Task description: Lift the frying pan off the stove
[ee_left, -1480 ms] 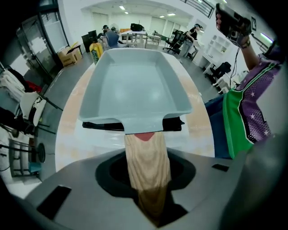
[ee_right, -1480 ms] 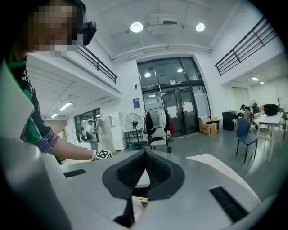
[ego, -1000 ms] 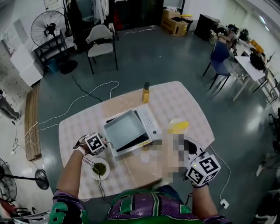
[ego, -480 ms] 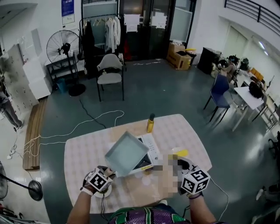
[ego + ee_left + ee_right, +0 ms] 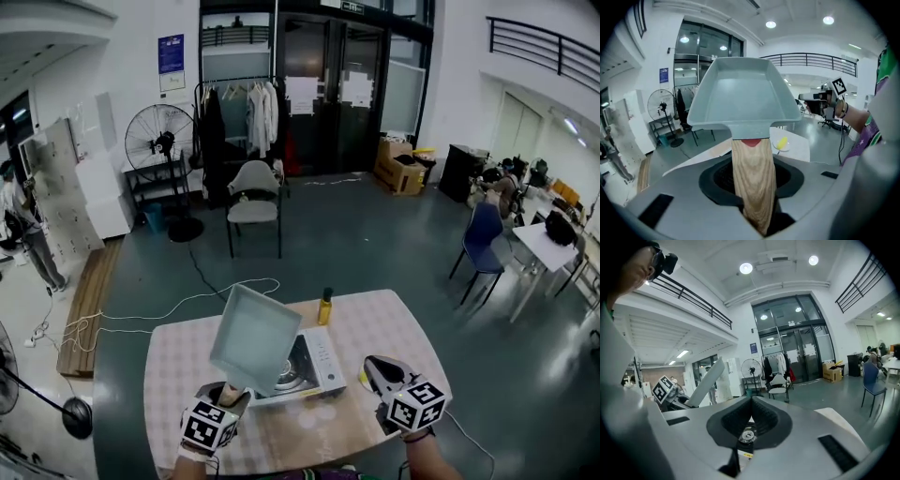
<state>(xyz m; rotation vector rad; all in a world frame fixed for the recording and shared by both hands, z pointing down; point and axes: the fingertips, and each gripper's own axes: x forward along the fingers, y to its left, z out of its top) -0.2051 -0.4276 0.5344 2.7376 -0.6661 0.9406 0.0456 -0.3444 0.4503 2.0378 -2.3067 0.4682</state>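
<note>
Since a moment ago the frying pan (image 5: 253, 339) has come up off the stove (image 5: 314, 361) and tipped steeply, its far edge now high in the air and its open side turned away from me, and my right tool (image 5: 382, 373) has risen a little too. Nearest to me, my left tool (image 5: 754, 206) is clamped on the pan's wooden handle (image 5: 752, 173), low down near its end, so the whole grey square tray hangs out beyond the grip. My right tool is closed with nothing between its jaws, held clear of the pan off to the right. Below the pan the stove sits on the bench (image 5: 178, 361) with its round burner uncovered, so I judge the lift itself to be done. Just beyond the stove stands a yellow bottle (image 5: 324, 307) near the far edge of the bench, and well past it are a chair (image 5: 255, 202) and a standing fan (image 5: 159, 141) on the open floor. The risk I see is the long lever: with only the handle end pinched, the pan's weight could roll the smooth wood between the pads, and it could swing down onto the stove or sweep into the bottle if I turn too quickly.
</note>
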